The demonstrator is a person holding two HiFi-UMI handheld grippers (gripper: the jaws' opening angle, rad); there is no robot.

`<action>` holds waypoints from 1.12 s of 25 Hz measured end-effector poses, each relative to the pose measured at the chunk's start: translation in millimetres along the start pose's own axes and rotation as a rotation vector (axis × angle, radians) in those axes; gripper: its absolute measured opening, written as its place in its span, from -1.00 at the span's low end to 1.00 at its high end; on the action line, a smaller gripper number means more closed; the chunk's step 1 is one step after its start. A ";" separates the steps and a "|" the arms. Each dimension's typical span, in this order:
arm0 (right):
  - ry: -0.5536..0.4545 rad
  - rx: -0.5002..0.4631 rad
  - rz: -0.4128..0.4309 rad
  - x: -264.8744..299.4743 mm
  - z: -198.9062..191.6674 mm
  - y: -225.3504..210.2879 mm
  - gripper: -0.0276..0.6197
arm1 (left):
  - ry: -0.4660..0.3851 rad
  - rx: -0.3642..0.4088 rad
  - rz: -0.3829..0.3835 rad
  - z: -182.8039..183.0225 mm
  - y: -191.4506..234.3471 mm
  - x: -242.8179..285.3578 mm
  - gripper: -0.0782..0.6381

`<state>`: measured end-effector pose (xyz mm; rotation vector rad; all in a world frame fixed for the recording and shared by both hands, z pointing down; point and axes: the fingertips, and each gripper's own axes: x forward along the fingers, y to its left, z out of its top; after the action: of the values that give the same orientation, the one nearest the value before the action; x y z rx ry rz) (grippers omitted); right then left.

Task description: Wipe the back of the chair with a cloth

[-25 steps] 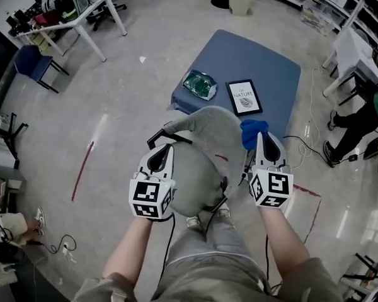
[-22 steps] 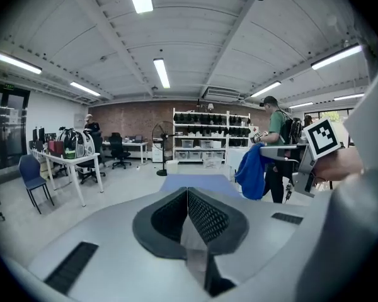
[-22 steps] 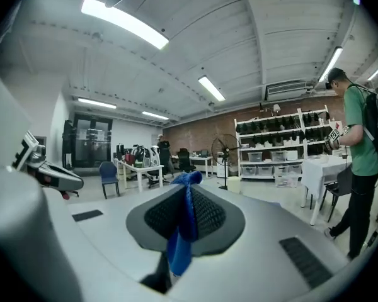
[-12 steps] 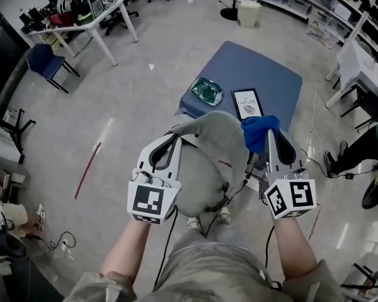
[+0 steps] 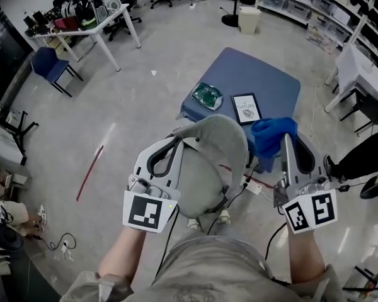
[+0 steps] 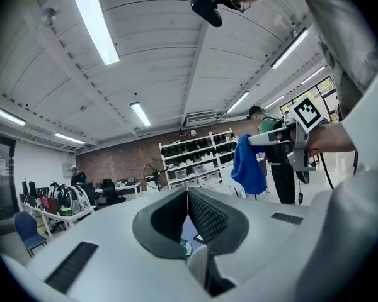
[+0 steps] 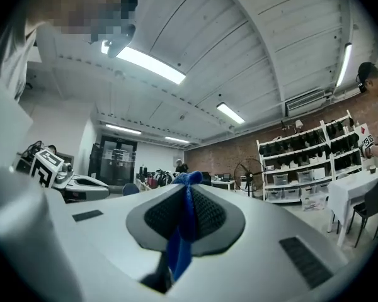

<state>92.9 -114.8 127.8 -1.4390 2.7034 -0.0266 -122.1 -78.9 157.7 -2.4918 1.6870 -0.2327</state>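
Right gripper (image 5: 284,141) clamped on the blue cloth (image 5: 268,136), just beside the chair (image 5: 209,161) back — left gripper (image 5: 175,142) jaws together, empty.

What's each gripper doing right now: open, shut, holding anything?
Left gripper: shut, nothing between its jaws.
Right gripper: shut on the blue cloth.

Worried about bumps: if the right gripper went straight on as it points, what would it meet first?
Likely nothing near: the right gripper, shut on the blue cloth, points past the chair back, above the blue table; depth unclear.
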 end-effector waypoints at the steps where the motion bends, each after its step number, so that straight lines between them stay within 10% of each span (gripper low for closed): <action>1: -0.003 -0.007 0.008 -4.0 2.7 1.7 -0.78 | -0.012 -0.029 -0.009 4.8 -1.6 -2.5 -0.73; 18: 0.008 -0.082 0.262 -50.0 14.9 71.5 -0.78 | -0.004 -0.075 0.030 17.0 -4.7 -41.6 -0.73; 28: 0.083 -0.045 0.275 -44.7 -18.8 76.1 -0.78 | 0.035 -0.084 0.035 0.6 -9.3 -47.1 -0.73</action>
<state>53.3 -35.6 145.3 -1.0864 2.9624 -0.0098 -130.8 -31.7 156.1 -2.5296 1.7877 -0.2078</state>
